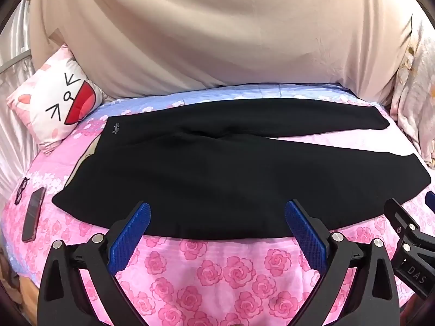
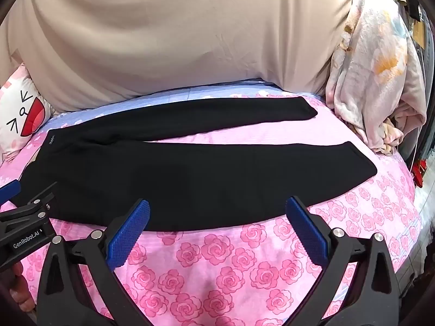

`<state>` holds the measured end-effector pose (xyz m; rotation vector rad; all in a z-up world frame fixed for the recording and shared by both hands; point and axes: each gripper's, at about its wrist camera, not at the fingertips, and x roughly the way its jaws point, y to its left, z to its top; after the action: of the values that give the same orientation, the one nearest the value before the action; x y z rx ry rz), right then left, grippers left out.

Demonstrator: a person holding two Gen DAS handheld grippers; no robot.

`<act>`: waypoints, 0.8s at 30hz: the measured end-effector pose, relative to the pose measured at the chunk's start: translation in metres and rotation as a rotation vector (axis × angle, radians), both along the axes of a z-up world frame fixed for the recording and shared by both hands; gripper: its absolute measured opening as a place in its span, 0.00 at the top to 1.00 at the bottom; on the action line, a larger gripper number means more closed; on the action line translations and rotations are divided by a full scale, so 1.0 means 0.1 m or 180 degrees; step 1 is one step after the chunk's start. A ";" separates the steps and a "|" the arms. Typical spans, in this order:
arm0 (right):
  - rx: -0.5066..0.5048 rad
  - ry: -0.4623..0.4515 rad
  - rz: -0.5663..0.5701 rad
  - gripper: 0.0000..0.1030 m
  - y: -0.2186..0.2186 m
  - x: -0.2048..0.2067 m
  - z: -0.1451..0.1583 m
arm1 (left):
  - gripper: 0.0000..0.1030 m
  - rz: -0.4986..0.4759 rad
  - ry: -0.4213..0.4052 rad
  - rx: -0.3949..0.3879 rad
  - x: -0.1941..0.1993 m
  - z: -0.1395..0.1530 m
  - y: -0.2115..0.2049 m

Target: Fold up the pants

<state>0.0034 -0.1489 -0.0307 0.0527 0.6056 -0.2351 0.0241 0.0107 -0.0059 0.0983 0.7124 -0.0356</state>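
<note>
Both tools wide apart, nothing between the pads: we have the left tool over the near hem of the waist half, the right tool over the near edge of the near leg, both hovering short of the cloth, neither touching as far as we can tell. The pants lie flat on the bed, on the rose sheet, waistband to our left, two legs running right with a strip of sheet showing between them. We judge no fold made yet: legs still split, full length out. Left to do: lay one leg over the other, then fold along the length. View differences: the left wrist view alone shows the phone and glasses beside the waistband, plus the whole cat pillow; the right wrist view alone shows both leg cuffs clear and the crumpled blanket past them. Beige drape behind, in both.
</note>
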 end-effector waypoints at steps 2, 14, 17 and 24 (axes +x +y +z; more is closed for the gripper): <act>0.0004 0.0005 -0.0001 0.05 0.00 0.00 -0.01 | 0.05 0.0003 0.0014 0.0011 0.01 0.00 -0.02; -0.0022 0.0019 0.0021 0.05 -0.08 0.04 -0.14 | 0.05 0.0067 0.0050 0.0229 0.06 -0.05 -0.14; -0.0040 0.0008 0.0010 0.05 -0.02 0.03 -0.15 | 0.05 0.0063 0.0071 0.0226 0.07 -0.05 -0.15; 0.0033 0.0020 0.0020 0.05 -0.04 0.03 -0.17 | 0.05 0.0049 0.0091 0.0200 0.08 -0.06 -0.13</act>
<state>0.0060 -0.1526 -0.0473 0.0601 0.6132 -0.2262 0.0322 -0.0021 -0.0115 0.1527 0.7431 0.0002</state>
